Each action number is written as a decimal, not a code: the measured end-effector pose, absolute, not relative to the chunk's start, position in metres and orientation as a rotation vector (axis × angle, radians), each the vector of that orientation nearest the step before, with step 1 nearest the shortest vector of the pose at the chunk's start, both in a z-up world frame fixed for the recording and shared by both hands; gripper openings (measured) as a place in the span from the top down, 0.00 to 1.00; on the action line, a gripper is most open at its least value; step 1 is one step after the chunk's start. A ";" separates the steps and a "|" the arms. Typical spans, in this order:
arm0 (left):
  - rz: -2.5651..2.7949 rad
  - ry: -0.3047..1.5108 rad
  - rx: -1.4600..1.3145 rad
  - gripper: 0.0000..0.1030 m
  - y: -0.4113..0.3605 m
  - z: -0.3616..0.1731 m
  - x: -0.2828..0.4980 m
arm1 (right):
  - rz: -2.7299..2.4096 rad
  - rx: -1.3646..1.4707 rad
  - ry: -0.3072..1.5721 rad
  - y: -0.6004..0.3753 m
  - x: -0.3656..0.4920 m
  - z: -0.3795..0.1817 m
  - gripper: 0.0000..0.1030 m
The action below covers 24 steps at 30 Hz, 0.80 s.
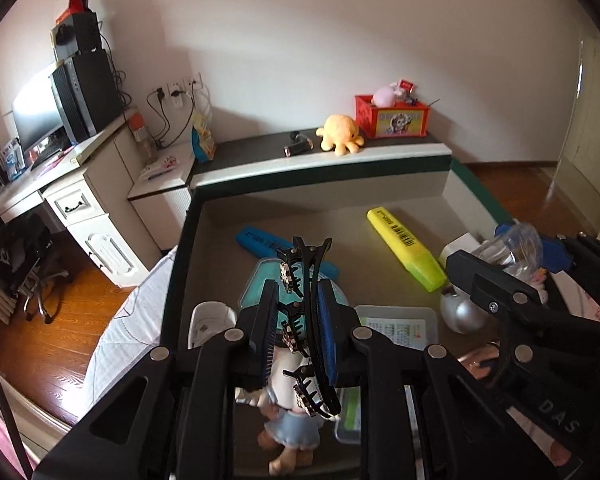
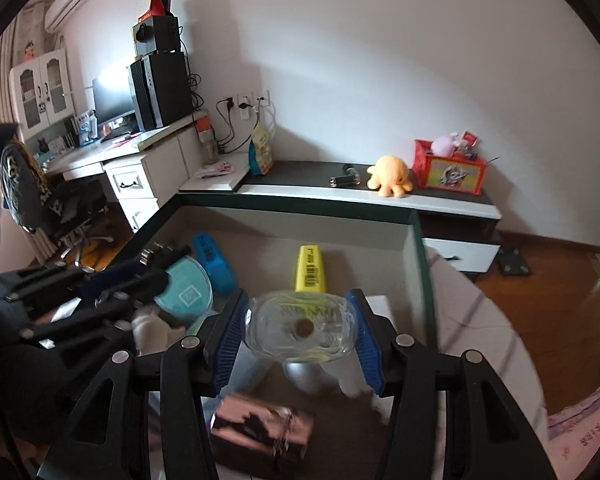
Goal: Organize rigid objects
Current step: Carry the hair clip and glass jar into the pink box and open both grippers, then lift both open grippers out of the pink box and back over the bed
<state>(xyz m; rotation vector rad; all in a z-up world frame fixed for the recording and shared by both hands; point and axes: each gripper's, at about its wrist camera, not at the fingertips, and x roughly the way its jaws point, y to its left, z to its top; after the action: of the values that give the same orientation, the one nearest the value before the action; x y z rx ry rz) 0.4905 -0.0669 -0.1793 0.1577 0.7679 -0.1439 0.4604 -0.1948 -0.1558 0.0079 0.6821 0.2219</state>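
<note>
Open-topped box with dark green rim fills the centre of both views; access from above only, walls block the sides. Floor crowded: blue marker and teal round lid centre-left, yellow highlighter upper right, silver ball right, clear flat case centre, doll figure bottom centre, shiny pink box bottom of right wrist view. Bare floor strip along the far wall, upper centre, between marker and highlighter. Other gripper crowds the right edge in left wrist view.
</note>
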 end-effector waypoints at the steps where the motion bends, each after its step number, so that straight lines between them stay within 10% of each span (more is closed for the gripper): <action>1: -0.143 0.774 0.162 0.81 -0.068 -0.182 0.493 | 0.224 0.002 0.686 -0.194 0.463 -0.157 0.49; 6: -0.124 0.788 0.170 0.80 -0.069 -0.190 0.498 | 0.218 -0.010 0.695 -0.190 0.471 -0.161 0.44; 14: -0.029 0.742 0.135 0.16 -0.047 -0.169 0.474 | 0.165 0.049 0.680 -0.207 0.458 -0.151 0.20; 18: -0.022 0.695 0.108 0.12 -0.037 -0.150 0.445 | 0.185 0.086 0.656 -0.211 0.435 -0.136 0.00; 24: -0.009 0.582 0.077 0.03 -0.026 -0.117 0.376 | 0.213 0.109 0.595 -0.208 0.379 -0.109 0.00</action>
<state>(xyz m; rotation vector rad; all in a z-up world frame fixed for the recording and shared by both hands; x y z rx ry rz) 0.3765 -0.0258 -0.1169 0.0767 0.5818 -0.0090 0.3789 -0.2078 -0.1089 0.1091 0.5953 0.2133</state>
